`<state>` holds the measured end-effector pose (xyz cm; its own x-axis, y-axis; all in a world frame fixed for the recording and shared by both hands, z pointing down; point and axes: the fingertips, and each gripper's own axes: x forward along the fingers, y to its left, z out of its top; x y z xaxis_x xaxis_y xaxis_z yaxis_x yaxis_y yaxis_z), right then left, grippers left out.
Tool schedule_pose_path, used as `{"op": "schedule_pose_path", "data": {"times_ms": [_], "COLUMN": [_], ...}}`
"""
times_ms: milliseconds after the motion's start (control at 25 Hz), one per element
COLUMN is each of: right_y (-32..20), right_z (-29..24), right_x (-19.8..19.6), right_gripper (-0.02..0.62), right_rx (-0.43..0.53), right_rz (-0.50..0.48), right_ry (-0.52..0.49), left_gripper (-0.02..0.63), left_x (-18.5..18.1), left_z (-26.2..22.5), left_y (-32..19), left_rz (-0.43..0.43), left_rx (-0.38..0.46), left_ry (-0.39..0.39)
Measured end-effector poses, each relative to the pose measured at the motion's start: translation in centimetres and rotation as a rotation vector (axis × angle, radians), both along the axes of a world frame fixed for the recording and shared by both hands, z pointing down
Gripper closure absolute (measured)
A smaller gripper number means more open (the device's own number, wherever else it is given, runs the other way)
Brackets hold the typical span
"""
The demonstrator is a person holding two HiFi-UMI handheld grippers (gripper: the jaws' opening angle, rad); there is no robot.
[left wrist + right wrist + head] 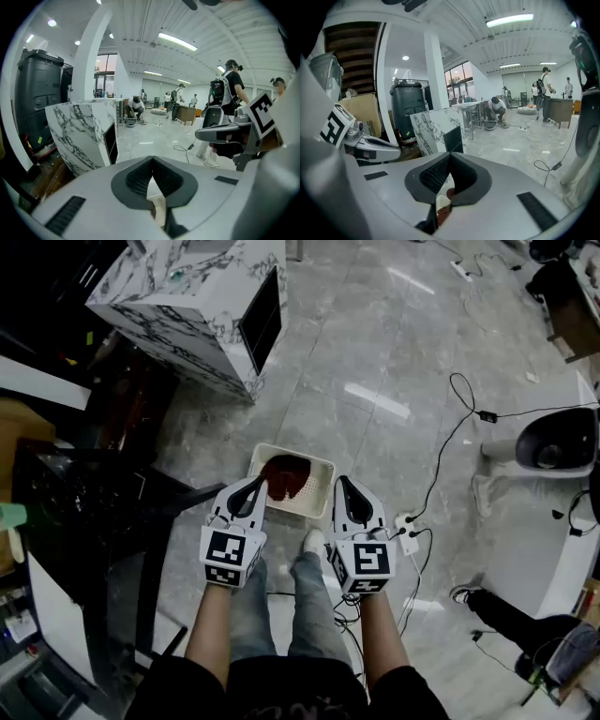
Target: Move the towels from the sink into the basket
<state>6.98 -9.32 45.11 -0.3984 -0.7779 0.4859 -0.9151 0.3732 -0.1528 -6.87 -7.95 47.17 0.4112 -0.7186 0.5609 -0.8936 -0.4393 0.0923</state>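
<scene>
two jaw pairs together, empty: left gripper (253,489), right gripper (346,487); red towel (286,476) in basket (292,449)

Even indoor light, fisheye-warped dark edges

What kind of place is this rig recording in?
Probably a large open lab or data-collection hall, not a home: a freestanding marble-look counter on bare polished floor, loose cables across it, and several other people in the distance.

- The basket's (300,454) near rim hides behind the left gripper (254,487) and right gripper (345,487).
- The dark red towel (289,474) is partly covered by the left gripper.
- The marble counter (187,306) runs off the picture's far edge.
</scene>
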Motion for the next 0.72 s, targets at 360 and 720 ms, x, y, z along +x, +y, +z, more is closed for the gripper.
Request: {"op": "schedule_pose_path", "data": {"times_ms": [360,720], "right_y": [0.8,1.4], "right_z": [-8.3,-16.4], "right_x": [-0.4,-1.5], "right_gripper": [0.580,0.580], "right_rx": [0.080,0.162], "right_rz": [0.011,-0.034], "right_ry": [-0.033,-0.060], "left_gripper": [0.591,0.591], "left_x": [-2.1,-4.4], "left_z": [-9.2,-17.9], "left_y": [0.2,1.8], "left_rz": [-0.109,-0.188], "left_rx": [0.105,0.211], "left_ry": [0.036,0.037]}}
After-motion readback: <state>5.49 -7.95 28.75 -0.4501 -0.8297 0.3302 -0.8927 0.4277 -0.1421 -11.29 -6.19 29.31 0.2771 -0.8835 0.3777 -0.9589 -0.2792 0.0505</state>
